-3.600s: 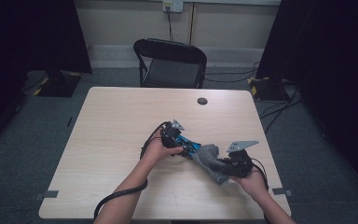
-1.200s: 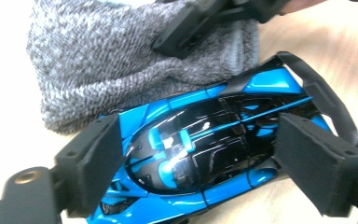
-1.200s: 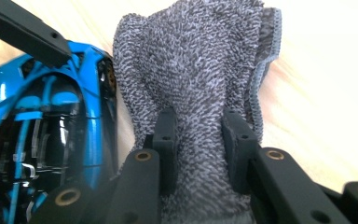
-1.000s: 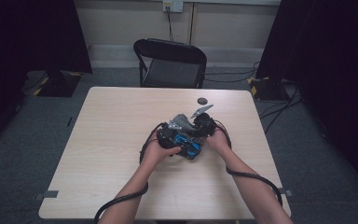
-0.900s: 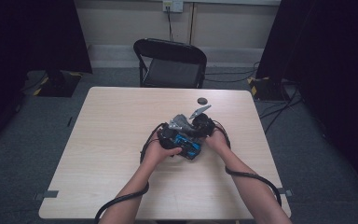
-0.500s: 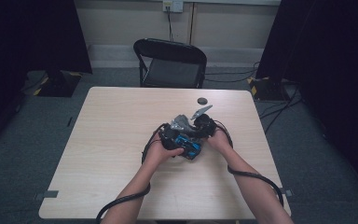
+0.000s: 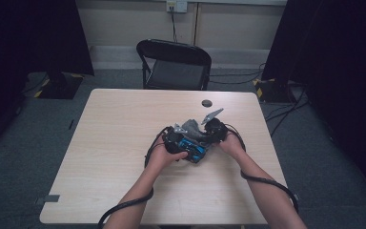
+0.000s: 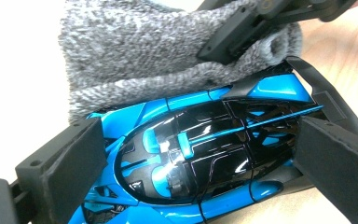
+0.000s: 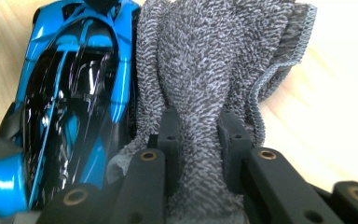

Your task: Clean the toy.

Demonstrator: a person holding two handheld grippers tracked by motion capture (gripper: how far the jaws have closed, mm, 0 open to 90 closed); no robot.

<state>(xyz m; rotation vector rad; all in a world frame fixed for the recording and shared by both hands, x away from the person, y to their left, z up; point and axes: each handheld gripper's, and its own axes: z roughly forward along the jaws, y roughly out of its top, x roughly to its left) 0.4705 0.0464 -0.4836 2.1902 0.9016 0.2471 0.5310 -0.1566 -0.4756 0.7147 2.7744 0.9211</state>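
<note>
One glossy blue-and-black toy car (image 8: 200, 154) clamped by left gripper (image 8: 200, 163); right gripper (image 9: 198, 140) pinching grey cloth (image 9: 214, 60)

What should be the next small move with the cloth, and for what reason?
Probably drag the grey cloth sideways over the glossy roof of the blue toy car. The right tool is shut on a bunched fold of it, and the cloth lies against the car's side, not yet on the roof. The left tool has a jaw at each end of the car, so it should stay put.

blue toy car (image 8: 200, 154), grey cloth (image 9: 200, 60) touching
</note>
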